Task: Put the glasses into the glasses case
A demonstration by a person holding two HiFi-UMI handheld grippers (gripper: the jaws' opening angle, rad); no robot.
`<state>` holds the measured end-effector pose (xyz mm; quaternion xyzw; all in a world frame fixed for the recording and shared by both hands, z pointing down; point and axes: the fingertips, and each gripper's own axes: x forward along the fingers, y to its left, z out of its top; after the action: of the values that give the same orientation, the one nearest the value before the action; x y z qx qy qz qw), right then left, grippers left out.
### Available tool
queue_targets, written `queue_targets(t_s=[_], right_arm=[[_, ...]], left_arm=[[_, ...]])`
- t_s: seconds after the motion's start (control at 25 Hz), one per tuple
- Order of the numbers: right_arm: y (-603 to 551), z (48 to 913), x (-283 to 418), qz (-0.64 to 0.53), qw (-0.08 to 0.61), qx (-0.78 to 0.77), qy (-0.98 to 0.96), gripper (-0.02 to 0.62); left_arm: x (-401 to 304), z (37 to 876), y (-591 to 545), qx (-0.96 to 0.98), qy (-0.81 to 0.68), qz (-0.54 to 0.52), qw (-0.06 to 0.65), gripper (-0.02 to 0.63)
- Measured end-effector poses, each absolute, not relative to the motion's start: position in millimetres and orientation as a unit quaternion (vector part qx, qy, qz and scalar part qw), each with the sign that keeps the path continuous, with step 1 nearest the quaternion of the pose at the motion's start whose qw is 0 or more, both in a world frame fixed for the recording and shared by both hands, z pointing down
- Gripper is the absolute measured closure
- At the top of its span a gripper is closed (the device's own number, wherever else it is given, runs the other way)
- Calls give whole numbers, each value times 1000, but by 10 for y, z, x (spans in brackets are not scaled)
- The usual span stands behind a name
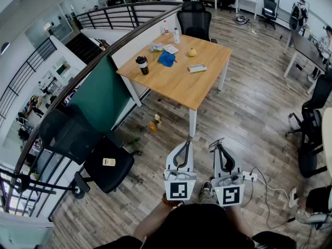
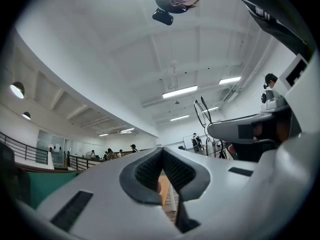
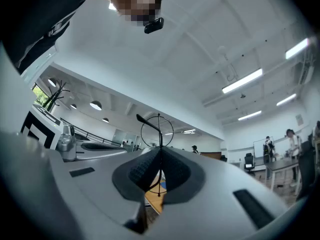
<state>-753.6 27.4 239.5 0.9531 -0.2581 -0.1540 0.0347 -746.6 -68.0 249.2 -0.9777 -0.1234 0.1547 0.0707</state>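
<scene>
My right gripper (image 1: 218,146) is shut on a pair of thin black wire-rimmed glasses (image 3: 158,130); one round lens rim sticks up above the closed pads, and a temple arm juts to the left. In the left gripper view the glasses (image 2: 201,114) show at the tip of the right gripper. My left gripper (image 1: 182,145) is shut with nothing between its pads (image 2: 150,171). Both grippers are held side by side near my body, over the wooden floor and well short of the table. A pale flat case (image 1: 197,67) lies on the wooden table (image 1: 181,84) ahead.
The table also bears a black cup (image 1: 142,65), a blue cloth (image 1: 167,59), a yellow object (image 1: 192,52) and a bottle (image 1: 176,35). A black office chair (image 1: 106,166) stands at the left by a green partition (image 1: 101,95). Cables (image 1: 270,191) lie on the floor at the right.
</scene>
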Motion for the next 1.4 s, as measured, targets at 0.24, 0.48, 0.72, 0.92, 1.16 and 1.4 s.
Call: queue_targets(t_s=[0.24, 0.48, 0.72, 0.92, 1.16, 1.4], right_arm=[[628, 2597, -7188, -127, 44, 953, -270, 581], [1019, 2692, -6779, -116, 19, 948, -296, 580], [1400, 2737, -6550, -111, 22, 944, -311, 580], [1520, 2743, -6418, -120, 21, 940, -320, 580], [1573, 2755, -6170, -124, 17, 942, -311, 580], [1718, 2863, -5814, -112, 18, 946, -304, 580]], left_arm=[[-7154, 2533, -325, -979, -127, 138, 82, 586], [-6827, 2618, 22, -984, -116, 120, 54, 586], [-6583, 2589, 456, -980, -115, 142, 84, 588], [-6455, 2721, 651, -985, -106, 121, 56, 587], [-6218, 2719, 736, -984, -108, 126, 66, 586], [-5832, 2813, 887, -983, -122, 119, 64, 586]])
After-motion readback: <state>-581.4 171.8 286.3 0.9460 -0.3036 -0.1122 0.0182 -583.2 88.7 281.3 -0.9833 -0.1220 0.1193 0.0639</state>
